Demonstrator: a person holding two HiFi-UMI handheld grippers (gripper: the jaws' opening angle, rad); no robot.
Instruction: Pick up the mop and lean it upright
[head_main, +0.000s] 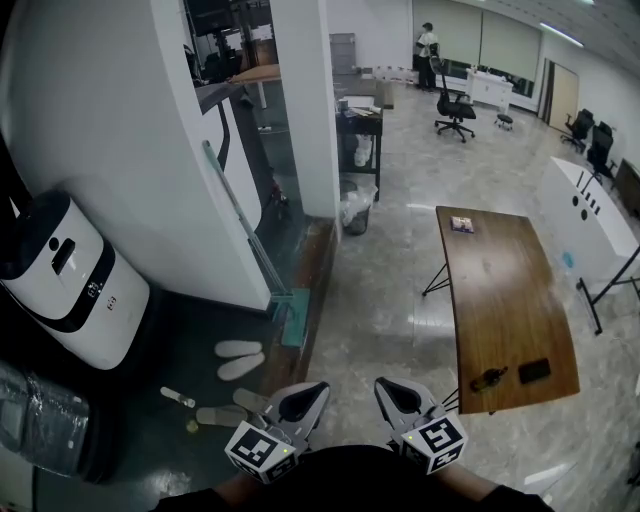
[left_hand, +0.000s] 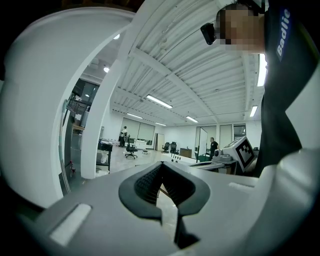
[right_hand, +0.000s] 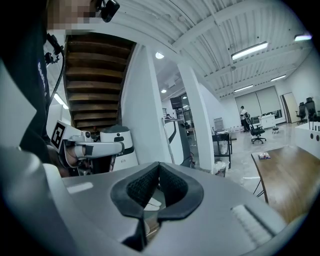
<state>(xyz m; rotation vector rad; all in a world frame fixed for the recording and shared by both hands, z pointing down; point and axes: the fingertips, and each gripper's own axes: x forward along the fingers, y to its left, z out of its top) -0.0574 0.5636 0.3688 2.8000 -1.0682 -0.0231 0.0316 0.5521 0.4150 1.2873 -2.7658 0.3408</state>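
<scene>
The mop (head_main: 245, 232) stands tilted against the white wall and glass panel on the left. Its thin pale handle runs down to a teal head (head_main: 291, 316) resting on the floor by the wooden sill. Both grippers are low at the bottom of the head view, well short of the mop and apart from it. My left gripper (head_main: 308, 392) (left_hand: 161, 168) is shut with nothing between its pads. My right gripper (head_main: 388, 388) (right_hand: 159, 168) is beside it, also shut and empty. Each one's marker cube sits just behind its jaws.
A white rounded machine (head_main: 62, 278) stands at the left. A pair of white slippers (head_main: 239, 358) lies near the mop head. A long wooden table (head_main: 503, 300) holding a phone (head_main: 533, 370) is at the right. A bagged bin (head_main: 355, 211), a cart and office chairs are farther off.
</scene>
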